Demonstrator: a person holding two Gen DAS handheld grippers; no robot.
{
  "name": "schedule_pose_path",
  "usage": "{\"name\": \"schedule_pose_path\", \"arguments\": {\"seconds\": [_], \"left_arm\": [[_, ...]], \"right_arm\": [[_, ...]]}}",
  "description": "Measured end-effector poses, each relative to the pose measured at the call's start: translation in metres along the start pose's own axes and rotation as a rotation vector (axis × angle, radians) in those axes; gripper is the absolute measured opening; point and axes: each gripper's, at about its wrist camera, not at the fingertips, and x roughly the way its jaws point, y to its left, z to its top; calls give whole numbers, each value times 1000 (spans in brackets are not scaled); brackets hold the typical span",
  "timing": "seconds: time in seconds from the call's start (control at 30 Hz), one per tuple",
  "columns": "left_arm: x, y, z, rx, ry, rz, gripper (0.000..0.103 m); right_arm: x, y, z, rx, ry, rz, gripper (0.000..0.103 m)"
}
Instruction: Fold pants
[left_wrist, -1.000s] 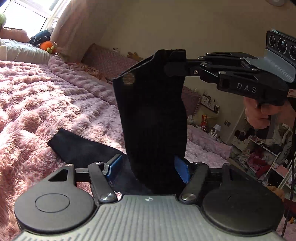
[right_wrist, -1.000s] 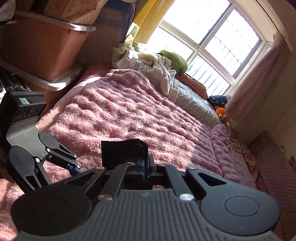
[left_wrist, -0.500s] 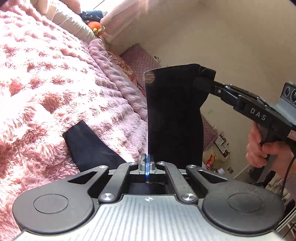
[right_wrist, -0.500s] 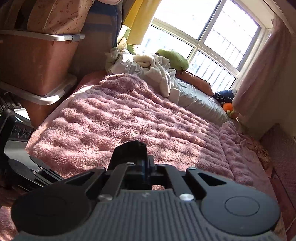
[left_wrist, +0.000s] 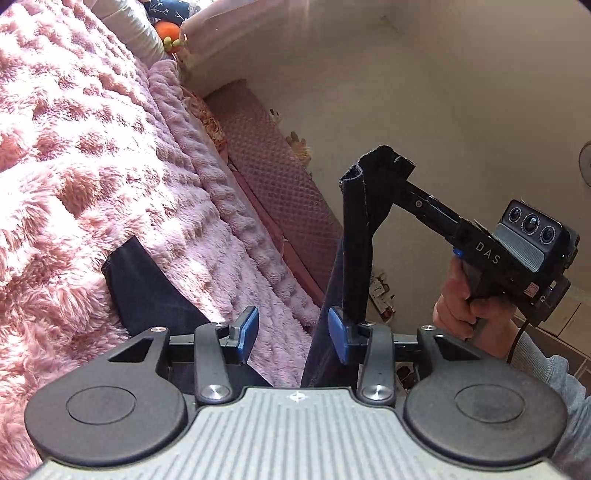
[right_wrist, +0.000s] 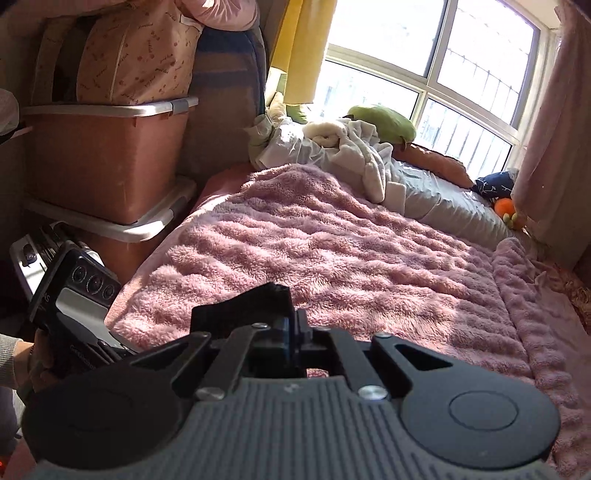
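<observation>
The black pants (left_wrist: 356, 251) hang in a narrow strip from my right gripper (left_wrist: 388, 168), which is shut on their top edge above the bed's side. A lower part of the pants (left_wrist: 147, 291) lies on the pink fuzzy blanket (left_wrist: 74, 155). My left gripper (left_wrist: 293, 334) is open, its blue pads (left_wrist: 247, 328) apart, with the hanging cloth touching the right pad. In the right wrist view the right gripper (right_wrist: 295, 332) pinches a black fold of the pants (right_wrist: 243, 306).
The bed's blanket (right_wrist: 351, 251) spreads toward a window. A heap of pale bedding (right_wrist: 354, 155) and a green cushion (right_wrist: 384, 120) lie at its far end. Brown storage bins (right_wrist: 103, 162) stack at the left. A quilted pink mat (left_wrist: 280, 177) lies beside the bed.
My left gripper was shut on the pants half a second ago and has opened. The right gripper has lifted its end, and the hanging cloth has shifted to the right.
</observation>
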Motion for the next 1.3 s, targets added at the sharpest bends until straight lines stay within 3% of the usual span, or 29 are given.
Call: {"name": "schedule_pose_path", "arguments": {"seconds": [0.2,0.43,0.5,0.53,0.57,0.67,0.77,0.93,1.03,1.1,1.17,1.23,1.27,1.3], "left_arm": [[-18,-12,-5,71,17,-86,50],[-1,-12,-4,44,-6,-49,50],[2,-10,-5,37,-16,-36,40],[3,-8,-5,17,-10,-52,18],[4,-7,-5,5,-4,-57,5],[8,-9,-2,21,-11,18,4],[17,5,2,-55,5,87,4],[46,42,9,-230,132,262,4],[58,59,8,-248,168,373,4],[61,72,7,-297,181,409,4],[62,84,6,-339,201,426,4],[63,91,4,-359,213,434,4],[64,93,3,-363,214,437,4],[64,94,2,-362,211,440,4]], "right_arm": [[-13,0,-2,40,-6,3,0],[-15,21,-1,14,21,55,0],[-13,22,1,1,23,58,0],[-11,20,2,-7,25,57,0],[-8,17,2,-18,31,51,0],[13,2,-3,-22,66,36,0],[48,-13,-11,-13,105,29,0],[120,-23,-44,-26,242,14,0],[152,-23,-65,-34,296,0,0],[170,-27,-77,-18,322,-12,0],[183,-28,-85,-28,335,-52,0],[195,-31,-90,-55,334,-166,0],[199,-32,-91,-72,333,-248,17],[204,-36,-92,-83,339,-373,25]]}}
